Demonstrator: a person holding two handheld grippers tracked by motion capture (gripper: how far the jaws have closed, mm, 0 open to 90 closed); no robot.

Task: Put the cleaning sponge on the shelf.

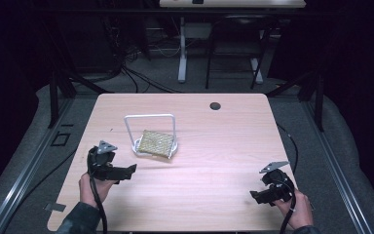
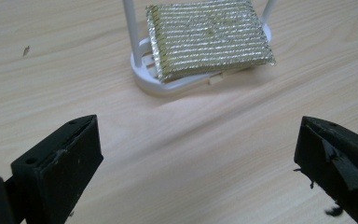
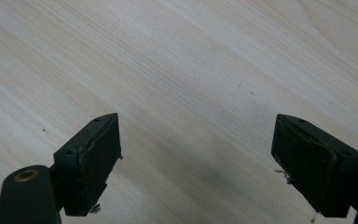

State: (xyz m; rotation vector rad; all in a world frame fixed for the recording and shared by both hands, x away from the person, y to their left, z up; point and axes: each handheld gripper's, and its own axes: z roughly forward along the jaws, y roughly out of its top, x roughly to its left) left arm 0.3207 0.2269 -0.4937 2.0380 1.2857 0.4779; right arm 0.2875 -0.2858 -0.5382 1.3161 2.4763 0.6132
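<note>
Two hand-held black grippers, left gripper and right gripper, hover with jaws wide apart and empty over the pale wooden counter, the gold-and-silver woven scouring pad resting in a white wire-handled holder just ahead of the left jaws.

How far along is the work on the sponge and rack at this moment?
Nothing looks done yet. The sponge lies on the base of the white rack, untouched. The left gripper is open, pointed toward the sponge but apart from it; the right gripper is open over bare table. Reaching, gripping and moving the sponge are all left.
</note>
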